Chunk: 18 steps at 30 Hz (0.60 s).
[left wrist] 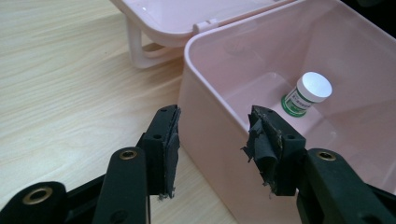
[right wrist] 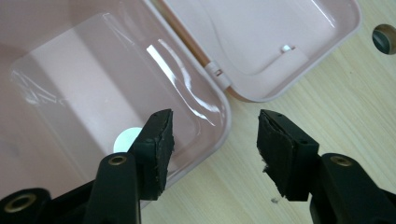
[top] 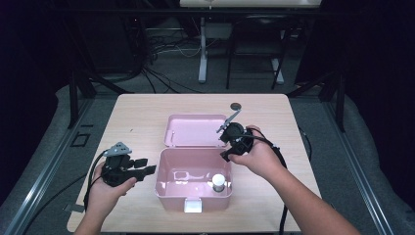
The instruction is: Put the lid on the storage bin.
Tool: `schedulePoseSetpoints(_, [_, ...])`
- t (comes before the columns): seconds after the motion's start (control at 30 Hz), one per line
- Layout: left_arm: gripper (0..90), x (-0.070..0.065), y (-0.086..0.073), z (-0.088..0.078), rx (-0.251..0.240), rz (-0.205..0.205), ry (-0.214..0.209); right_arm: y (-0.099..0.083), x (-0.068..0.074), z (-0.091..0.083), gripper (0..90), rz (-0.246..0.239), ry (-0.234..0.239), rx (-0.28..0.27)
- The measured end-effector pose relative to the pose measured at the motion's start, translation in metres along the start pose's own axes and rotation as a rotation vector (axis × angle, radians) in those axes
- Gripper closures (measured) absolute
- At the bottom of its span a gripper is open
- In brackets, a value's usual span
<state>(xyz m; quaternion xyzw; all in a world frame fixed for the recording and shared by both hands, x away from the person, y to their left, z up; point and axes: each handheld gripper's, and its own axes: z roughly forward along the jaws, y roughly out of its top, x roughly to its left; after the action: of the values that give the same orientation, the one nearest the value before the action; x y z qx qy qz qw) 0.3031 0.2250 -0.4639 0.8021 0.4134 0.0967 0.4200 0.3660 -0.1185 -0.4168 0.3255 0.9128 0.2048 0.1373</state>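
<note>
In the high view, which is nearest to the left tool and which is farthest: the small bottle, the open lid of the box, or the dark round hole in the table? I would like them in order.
Measured from the left tool:
1. The open lid, flat on the table behind the pink box.
2. The small bottle, inside the box at its right side; close to the lid's distance, though slightly farther.
3. The dark round hole, near the table's far edge, clearly farthest.
</note>
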Motion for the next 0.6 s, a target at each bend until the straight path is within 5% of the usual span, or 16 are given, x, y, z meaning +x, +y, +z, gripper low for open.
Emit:
schedulePoseSetpoints(0.17, [56.2, -0.006, 0.0, 0.004, 0.01, 0.017, -0.02, -0.002, -0.007, 0.0, 52.0, 0.066, 0.01, -0.036])
schedulePoseSetpoints(0.6, [58.0, -0.014, -0.002, 0.014, 0.039, 0.056, -0.016, -0.005, -0.013, 0.008, 57.6, 0.11, 0.015, -0.07])
